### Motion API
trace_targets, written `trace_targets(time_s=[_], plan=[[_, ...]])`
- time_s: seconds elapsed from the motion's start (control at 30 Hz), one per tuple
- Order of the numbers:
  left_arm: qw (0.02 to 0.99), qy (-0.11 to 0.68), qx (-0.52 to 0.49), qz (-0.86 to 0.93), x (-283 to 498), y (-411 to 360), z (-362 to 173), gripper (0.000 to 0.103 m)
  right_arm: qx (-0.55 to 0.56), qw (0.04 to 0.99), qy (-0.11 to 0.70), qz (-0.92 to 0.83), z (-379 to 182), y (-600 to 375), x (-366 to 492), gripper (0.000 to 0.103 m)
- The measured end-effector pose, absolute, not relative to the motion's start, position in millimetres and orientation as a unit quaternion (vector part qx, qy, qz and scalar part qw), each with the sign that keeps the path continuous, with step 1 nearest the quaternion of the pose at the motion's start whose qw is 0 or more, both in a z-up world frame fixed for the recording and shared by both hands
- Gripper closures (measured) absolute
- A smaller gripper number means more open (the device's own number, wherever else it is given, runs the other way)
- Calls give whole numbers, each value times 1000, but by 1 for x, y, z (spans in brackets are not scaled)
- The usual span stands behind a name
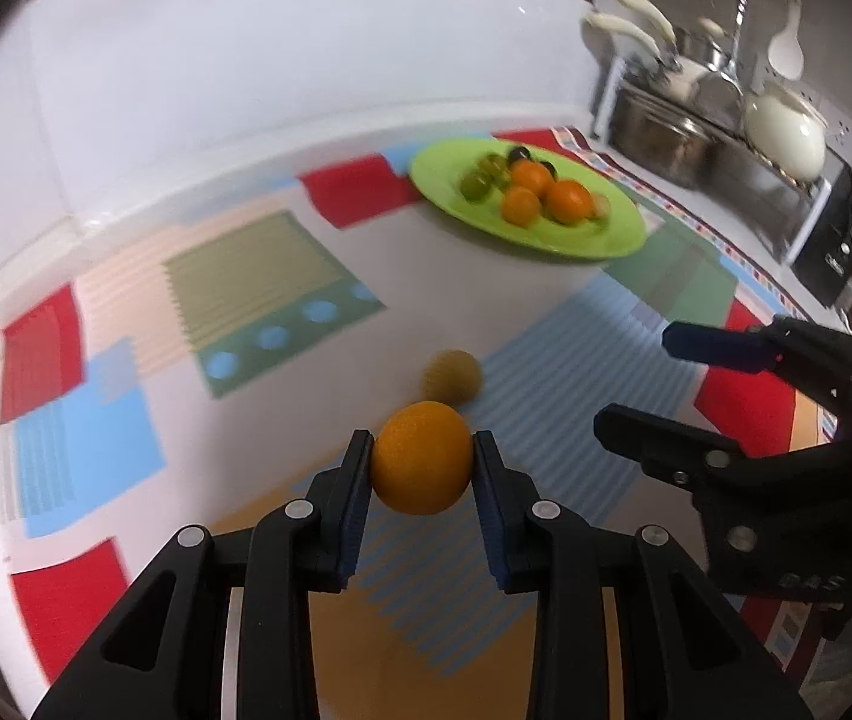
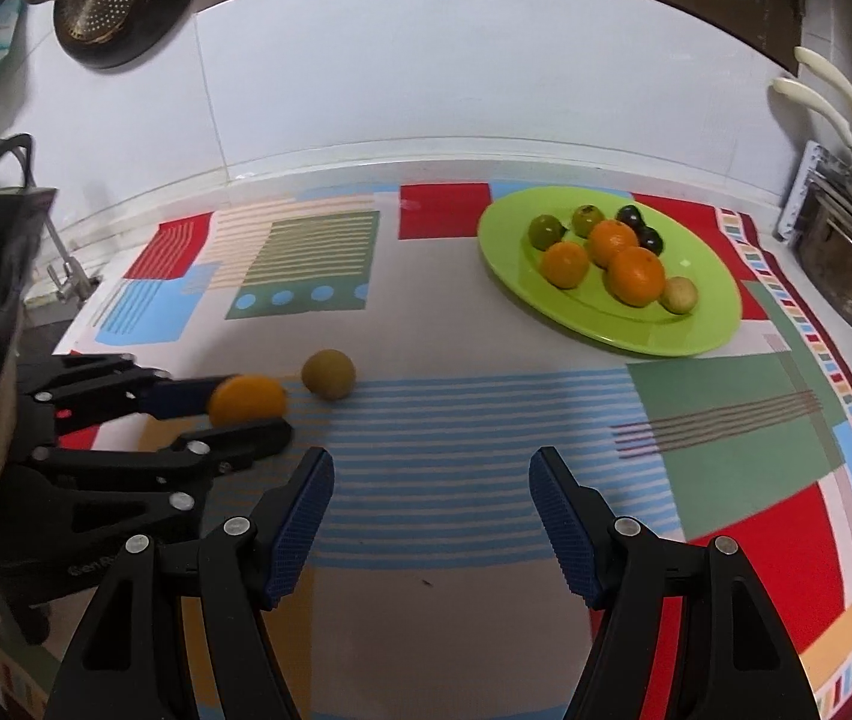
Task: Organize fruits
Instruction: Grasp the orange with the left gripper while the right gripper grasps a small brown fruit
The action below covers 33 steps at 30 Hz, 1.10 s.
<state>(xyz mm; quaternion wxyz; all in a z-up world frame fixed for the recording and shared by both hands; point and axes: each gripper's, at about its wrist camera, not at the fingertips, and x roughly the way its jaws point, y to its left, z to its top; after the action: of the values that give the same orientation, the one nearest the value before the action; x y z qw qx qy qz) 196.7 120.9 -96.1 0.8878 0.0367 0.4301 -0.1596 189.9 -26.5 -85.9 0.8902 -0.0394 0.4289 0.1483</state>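
Left wrist view: left claw (image 1: 423, 468) clamped on orange (image 1: 422, 457), near side of green plate (image 1: 618, 240). Brownish fruit (image 1: 453, 377) between. Right claw (image 2: 431, 510) spread apart, empty.

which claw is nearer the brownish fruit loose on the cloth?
Left. The left claw, shut on an orange, sits just short of the brownish fruit. The right claw hangs open, farther back over the blue stripes.

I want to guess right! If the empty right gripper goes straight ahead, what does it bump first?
Probably nothing soon: the right gripper points over bare tablecloth, between the brownish fruit and green plate.
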Motion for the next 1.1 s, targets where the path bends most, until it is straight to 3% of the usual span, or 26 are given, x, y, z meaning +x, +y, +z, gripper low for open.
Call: trace_targets(time_s=[0.3, 0.93, 1.1], plan=[[902, 415, 45, -108, 201, 147, -86, 71, -52, 878, 430, 203, -89, 8, 210, 35], [894, 437, 25, -94, 217, 156, -102, 71, -55, 849, 476, 225, -120, 31, 249, 72], [897, 432, 24, -95, 213, 154, -97, 71, -47, 852, 469, 226, -115, 27, 244, 73]])
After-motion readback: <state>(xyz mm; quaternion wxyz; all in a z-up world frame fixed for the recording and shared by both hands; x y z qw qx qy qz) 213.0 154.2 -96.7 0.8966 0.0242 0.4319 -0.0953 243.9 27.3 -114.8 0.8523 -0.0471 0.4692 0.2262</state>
